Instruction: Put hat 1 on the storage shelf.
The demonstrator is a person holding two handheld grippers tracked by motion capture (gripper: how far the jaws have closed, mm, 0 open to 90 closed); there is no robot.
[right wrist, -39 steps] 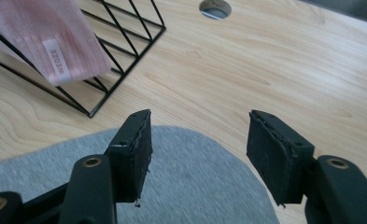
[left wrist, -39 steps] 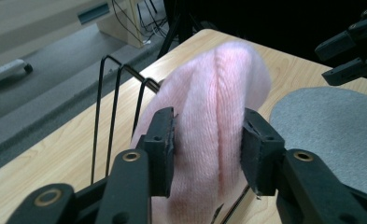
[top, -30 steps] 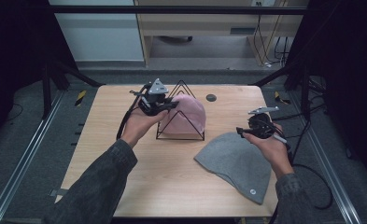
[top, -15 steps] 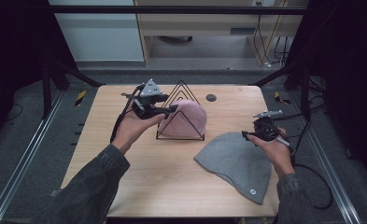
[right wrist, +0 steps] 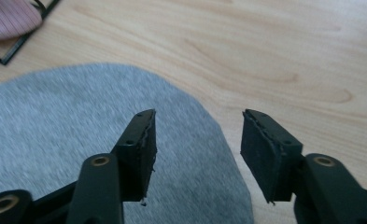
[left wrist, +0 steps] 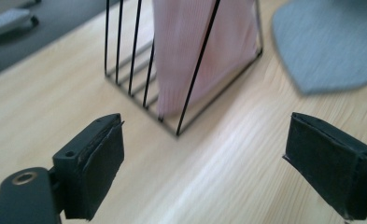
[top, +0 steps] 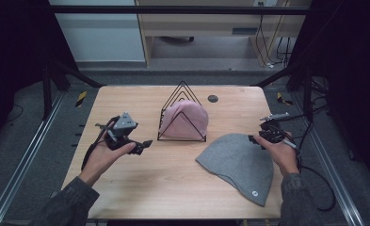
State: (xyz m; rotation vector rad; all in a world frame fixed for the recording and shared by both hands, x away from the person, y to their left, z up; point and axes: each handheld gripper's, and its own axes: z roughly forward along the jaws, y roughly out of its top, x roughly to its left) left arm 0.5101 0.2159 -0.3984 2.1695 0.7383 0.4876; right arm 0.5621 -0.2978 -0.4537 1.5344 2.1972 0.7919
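Observation:
A pink knit hat [top: 185,120] stands inside a black wire rack [top: 181,89] at the table's middle. My left gripper [top: 145,143] is to the rack's left, apart from it. Its jaws have just been opening, and nothing lies between them. From the left gripper view, the left gripper [left wrist: 209,126] faces the rack [left wrist: 125,60] and the pink hat [left wrist: 195,46]. A grey knit hat [top: 239,162] lies flat at the right. My right gripper [top: 255,139] hovers over its far edge. The right gripper [right wrist: 197,116] is open above the grey hat [right wrist: 55,130], jaws just closing somewhat.
A small dark round disc [top: 213,98] sits on the wooden table [top: 173,188] behind the rack. Cables trail off the table's right side. Bare wood stretches along the near edge and the left part.
My left gripper has pulled away from the rack, leftward and toward the person, and its jaws have opened. The right gripper has sunk a little toward the grey hat's edge.

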